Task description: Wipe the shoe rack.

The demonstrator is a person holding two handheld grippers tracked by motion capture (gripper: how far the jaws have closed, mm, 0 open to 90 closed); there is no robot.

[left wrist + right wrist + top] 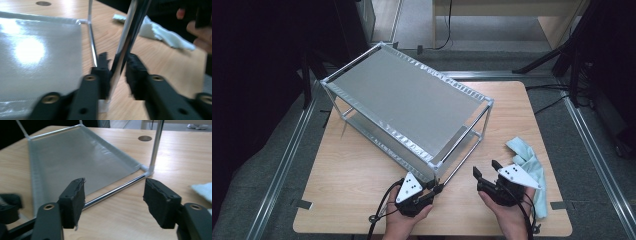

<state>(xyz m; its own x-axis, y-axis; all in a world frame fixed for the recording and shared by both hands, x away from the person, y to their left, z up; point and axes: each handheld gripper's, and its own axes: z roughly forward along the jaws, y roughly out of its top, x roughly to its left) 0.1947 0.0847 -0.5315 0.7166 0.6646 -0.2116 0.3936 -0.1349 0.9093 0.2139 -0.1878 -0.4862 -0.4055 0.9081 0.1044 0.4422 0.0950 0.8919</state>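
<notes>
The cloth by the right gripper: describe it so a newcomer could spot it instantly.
Start at the metal two-tier rack that takes up most of the wooden table. Look past its near right corner to the table's right edge: the cloth lies crumpled there, beside the right gripper. It is the one soft, pale blue-green thing among metal and wood.

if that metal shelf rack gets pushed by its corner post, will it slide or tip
Probably slide: the shelf rack looks wide and low on the smooth table. Thin posts and sheet shelves suggest it is light. The shiny post may slip between the left gripper pads.

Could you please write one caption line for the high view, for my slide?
Left tongs at the near corner post of a two-shelf metal rack; right tongs open beside it.
</notes>
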